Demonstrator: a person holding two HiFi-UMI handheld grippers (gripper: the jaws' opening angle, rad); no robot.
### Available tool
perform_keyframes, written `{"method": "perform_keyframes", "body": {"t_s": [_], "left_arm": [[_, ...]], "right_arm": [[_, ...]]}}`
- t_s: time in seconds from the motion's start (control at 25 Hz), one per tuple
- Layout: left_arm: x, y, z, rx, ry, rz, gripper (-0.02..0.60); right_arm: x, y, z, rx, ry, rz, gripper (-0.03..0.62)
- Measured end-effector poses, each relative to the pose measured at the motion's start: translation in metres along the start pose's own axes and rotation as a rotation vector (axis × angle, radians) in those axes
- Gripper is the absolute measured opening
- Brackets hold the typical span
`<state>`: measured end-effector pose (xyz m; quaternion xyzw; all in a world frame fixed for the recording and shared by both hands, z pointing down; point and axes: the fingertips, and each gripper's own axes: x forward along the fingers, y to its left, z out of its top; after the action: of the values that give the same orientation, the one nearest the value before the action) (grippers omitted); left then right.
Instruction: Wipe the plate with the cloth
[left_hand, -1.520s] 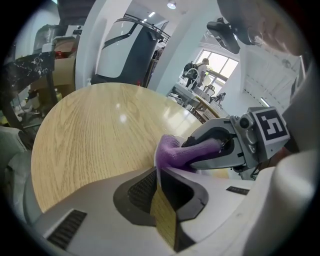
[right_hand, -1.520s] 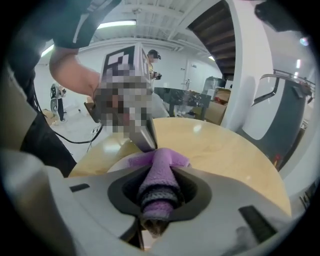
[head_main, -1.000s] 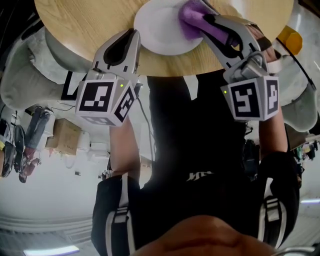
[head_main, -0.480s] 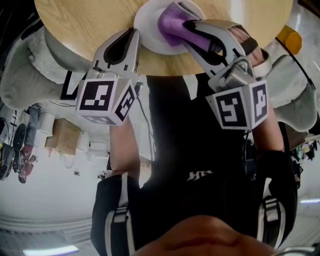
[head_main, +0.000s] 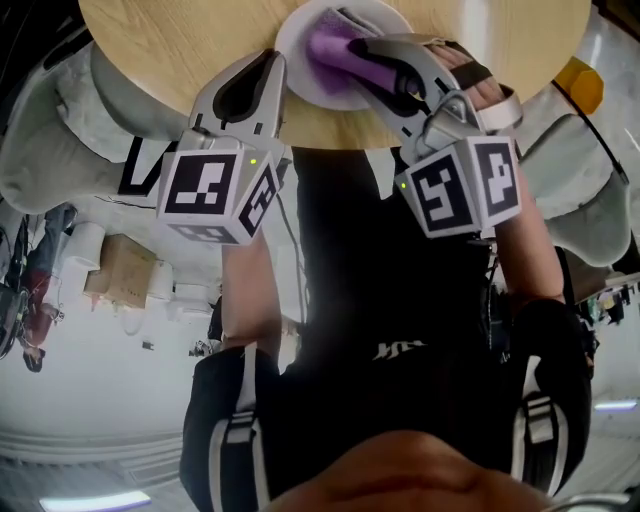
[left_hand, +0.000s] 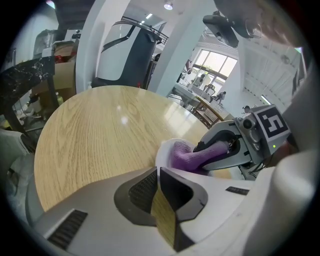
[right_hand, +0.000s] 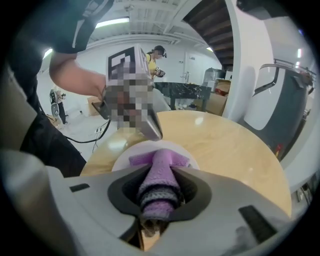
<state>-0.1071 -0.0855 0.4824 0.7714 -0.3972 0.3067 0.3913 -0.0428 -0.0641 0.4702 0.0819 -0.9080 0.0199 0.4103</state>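
In the head view, a round wooden worktop (head_main: 160, 50) carries a white plate (head_main: 300, 82) near its edge. The left gripper (head_main: 268, 62) reaches the plate's left rim. The right gripper (head_main: 350, 45) lies over the plate with a purple cloth (head_main: 328, 45) pressed onto the plate's face. Each gripper carries its marker cube toward the person.

In the left gripper view, the left gripper's (left_hand: 158, 172) jaws are almost together and have just been closing a little further. The plate's (left_hand: 162, 155) rim runs into the narrow slit at their tips, so they appear clenched on it. Just beyond, the right gripper (left_hand: 207, 150) holds the cloth (left_hand: 185, 157) down on the plate.

In the right gripper view, the right gripper's (right_hand: 161, 172) jaws are clamped on a bunched fold of the cloth (right_hand: 161, 160), whose free end spreads over the plate (right_hand: 125, 160). The left gripper's (right_hand: 154, 134) tip meets the plate's far rim, and the worktop (right_hand: 225, 150) stretches away to the right.
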Motion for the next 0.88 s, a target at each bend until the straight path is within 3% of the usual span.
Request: {"method": "perform_keyframes", "body": {"t_s": [0.28, 0.48, 0.64, 0.88], "left_arm": [[0.001, 0.000, -0.002, 0.004, 0.000, -0.003, 0.025], [-0.003, 0.000, -0.004, 0.004, -0.001, -0.003, 0.023], [0.002, -0.005, -0.001, 0.014, 0.002, 0.000, 0.023], [0.001, -0.003, -0.003, 0.022, 0.005, 0.011, 0.020]], "right_arm": [[-0.038, -0.014, -0.042, 0.014, 0.084, -0.055, 0.094], [-0.061, -0.018, -0.050, 0.036, 0.135, -0.097, 0.094], [-0.056, -0.011, -0.025, 0.033, 0.068, -0.074, 0.094], [0.007, 0.020, 0.021, -0.031, -0.035, 0.034, 0.094]]}}
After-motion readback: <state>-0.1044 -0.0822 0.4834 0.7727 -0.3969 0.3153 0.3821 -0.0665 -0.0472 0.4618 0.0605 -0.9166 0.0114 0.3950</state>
